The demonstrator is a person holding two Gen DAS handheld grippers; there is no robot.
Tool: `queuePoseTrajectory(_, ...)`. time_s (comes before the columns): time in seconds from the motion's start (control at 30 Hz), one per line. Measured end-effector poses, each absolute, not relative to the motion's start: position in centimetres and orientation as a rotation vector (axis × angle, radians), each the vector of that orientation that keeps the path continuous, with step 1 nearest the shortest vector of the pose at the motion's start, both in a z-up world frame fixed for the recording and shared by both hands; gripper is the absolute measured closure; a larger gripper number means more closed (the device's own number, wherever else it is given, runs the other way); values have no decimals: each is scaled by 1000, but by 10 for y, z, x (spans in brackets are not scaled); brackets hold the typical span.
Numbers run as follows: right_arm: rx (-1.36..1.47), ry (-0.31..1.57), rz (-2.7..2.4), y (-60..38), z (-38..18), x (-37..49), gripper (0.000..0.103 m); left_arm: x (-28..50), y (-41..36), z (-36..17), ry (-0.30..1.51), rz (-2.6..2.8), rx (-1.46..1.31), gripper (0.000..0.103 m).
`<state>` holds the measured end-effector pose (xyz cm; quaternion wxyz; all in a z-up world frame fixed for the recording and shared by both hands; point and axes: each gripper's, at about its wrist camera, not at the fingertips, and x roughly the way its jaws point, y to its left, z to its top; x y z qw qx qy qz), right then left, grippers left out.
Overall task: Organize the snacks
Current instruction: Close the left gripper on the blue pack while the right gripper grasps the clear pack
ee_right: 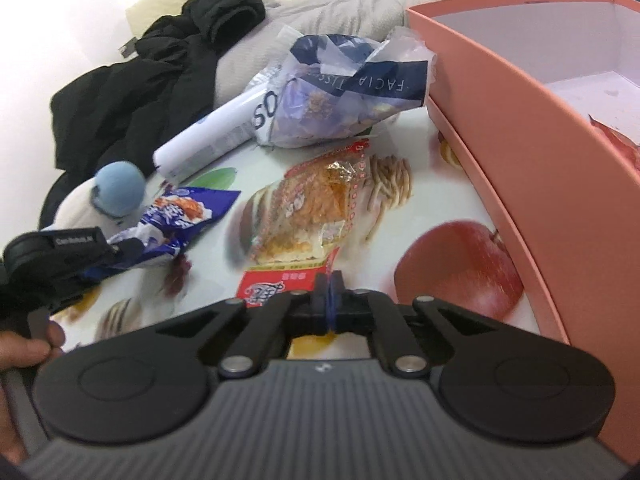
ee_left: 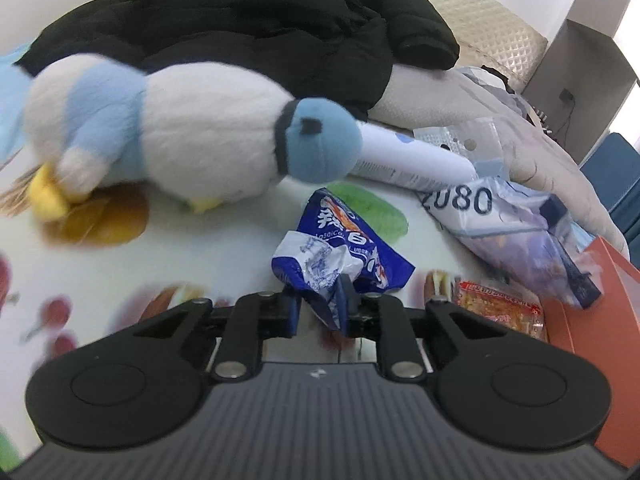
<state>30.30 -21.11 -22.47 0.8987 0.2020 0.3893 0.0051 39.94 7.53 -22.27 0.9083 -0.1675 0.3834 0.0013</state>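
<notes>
- Right now your left gripper [ee_left: 323, 307] is clamped on the crumpled tail of the blue snack packet [ee_left: 344, 248], low in the centre of the left wrist view; the film bunches between the pads.
- Your right gripper [ee_right: 330, 294] has its jaws pressed together on the thin red edge of the clear-wrapped snack pack [ee_right: 310, 210], just above the fingers in the lower middle of the right wrist view.
- Both grips sit on loose wrapper rather than on the contents, so lift slowly and keep each pack hanging straight; a jerk would likely let the slick film slide out.
- Carry them toward the pink cardboard box [ee_right: 532, 184] at the right of the right wrist view; clear its tall rigid wall before you lower anything. A red wrapper already shows inside, at the frame's far right.
- Mind the plush penguin [ee_left: 168, 136] at upper left of the left wrist view: soft, fuzzy, rounded, lying just beyond the blue packet.
- Behind, a smooth white tube [ee_left: 416, 156] lies against a crinkly translucent facial tissue pack [ee_right: 344, 100], which looks light and floppy.
- Everything rests on a glossy fruit-printed tablecloth [ee_right: 456, 276], so packets will probably skate if nudged.
- A puffy black jacket [ee_left: 256, 28] fills the top of the left wrist view.
</notes>
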Motion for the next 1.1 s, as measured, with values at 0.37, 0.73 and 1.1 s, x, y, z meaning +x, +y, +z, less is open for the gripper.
queuePoseTrajectory(0.37,408,828,66,-213,-197,222,100,285,85,-212,820,39,-401,83)
queuePoseTrajectory(0.73,356,888,126,-218,-186,137,100,182,84,-211,836,45,-408,82)
queuePoseTrajectory(1.1,249,981,86,-238,-197,76,97,121,75,-215,886,18,-427,62)
